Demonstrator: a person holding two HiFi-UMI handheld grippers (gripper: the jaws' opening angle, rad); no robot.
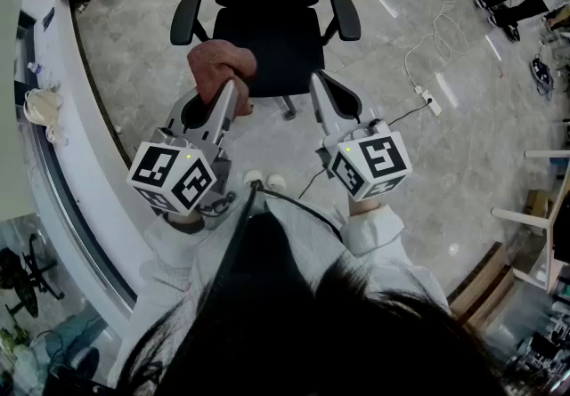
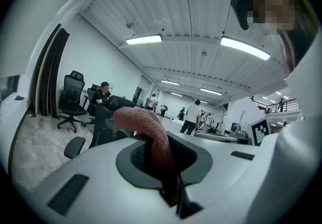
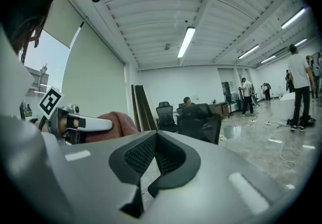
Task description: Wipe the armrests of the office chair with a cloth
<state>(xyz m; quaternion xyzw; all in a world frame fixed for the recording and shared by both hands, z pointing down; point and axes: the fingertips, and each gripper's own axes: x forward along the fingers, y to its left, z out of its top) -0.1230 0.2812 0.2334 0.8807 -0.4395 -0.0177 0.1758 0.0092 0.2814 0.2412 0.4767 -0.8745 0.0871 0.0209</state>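
I grip the pink cloth [image 1: 220, 65] in my left gripper [image 1: 229, 93] | my right gripper [image 1: 320, 83] is clenched, empty | the cloth is before the office chair [image 1: 267, 34], clear of both armrests [image 1: 185, 19].

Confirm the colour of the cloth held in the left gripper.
The cloth is a plain dusty reddish-pink with no pattern. It shows clearest in the head view.

The cloth [image 1: 223, 69] is a dusty-pink, nubbly rag, bunched into a lump and pinched in the left gripper [image 1: 228, 93], one fold drooping over the jaws. It hangs in front of the chair [image 1: 267, 38], a black office chair that stands upright and faces the person. Its two padded black armrests [image 1: 185, 18] [image 1: 345, 15] flank the seat, apart from the cloth.
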